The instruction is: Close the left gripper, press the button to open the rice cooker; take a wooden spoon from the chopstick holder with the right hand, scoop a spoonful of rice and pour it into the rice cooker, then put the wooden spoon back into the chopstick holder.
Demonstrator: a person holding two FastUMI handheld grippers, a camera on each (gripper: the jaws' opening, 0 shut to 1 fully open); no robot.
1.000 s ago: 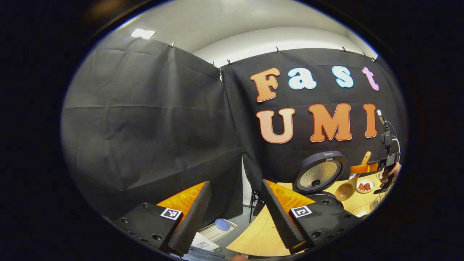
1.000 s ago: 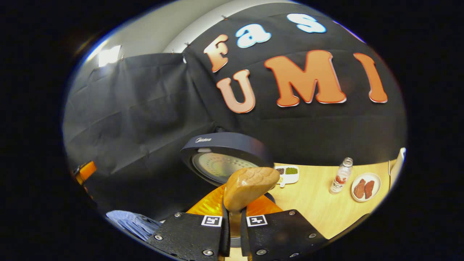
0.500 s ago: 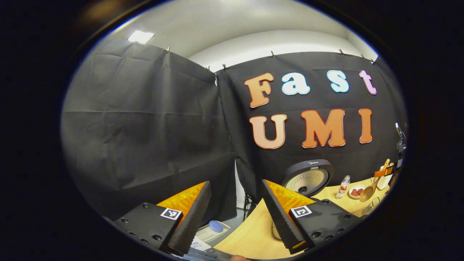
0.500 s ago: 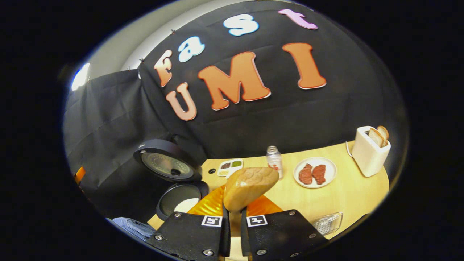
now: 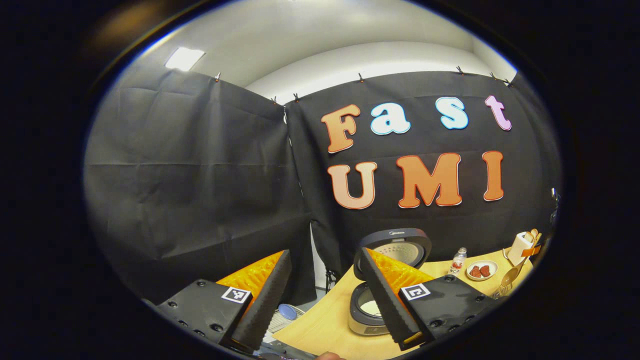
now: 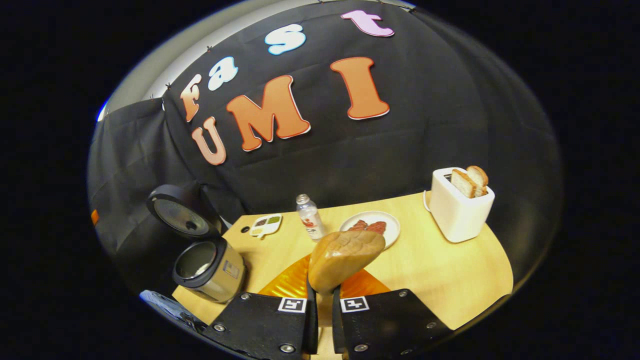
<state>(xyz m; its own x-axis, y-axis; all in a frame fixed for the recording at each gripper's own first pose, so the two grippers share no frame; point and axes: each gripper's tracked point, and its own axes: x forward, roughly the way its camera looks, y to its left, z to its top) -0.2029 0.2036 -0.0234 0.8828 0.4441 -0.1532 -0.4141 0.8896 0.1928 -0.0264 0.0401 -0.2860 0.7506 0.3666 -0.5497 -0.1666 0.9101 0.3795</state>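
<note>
Hidden or cut off: in the right gripper view my right gripper [image 6: 320,300] had its fingers drawn in tight on the wooden spoon [image 6: 345,259], both pressing its neck. The bowl stood up at centre frame and the handle was out of sight below the fingers. I could not tell whether the bowl held any rice. The chopstick holder was too small at the far right rim of the left gripper view for me to pick out with certainty.

My left gripper [image 5: 325,295] stood wide apart with nothing between the fingers. Its right finger [image 5: 385,295] covered part of the rice cooker [image 5: 367,310], whose lid [image 5: 397,245] stood upright and open with a pale patch visible in the pot.

Edges and room: in the right gripper view the rice cooker sat at the lower left, close to the table's [image 6: 450,280] left edge. The tabletop between spoon and toaster [image 6: 457,210] lay bare, and its rounded front edge curved off to the lower right.

Surface and room:
- light wooden table
- white toaster with two slices of bread [image 6: 470,180] standing up in it
- plate of reddish meat [image 6: 372,226] just behind the spoon
- small bottle [image 6: 310,217] beside the plate
- divided condiment dish [image 6: 266,224] to the bottle's left
- black cloth wall behind
- ceiling light [image 5: 184,58] at the upper left of the left gripper view
</note>
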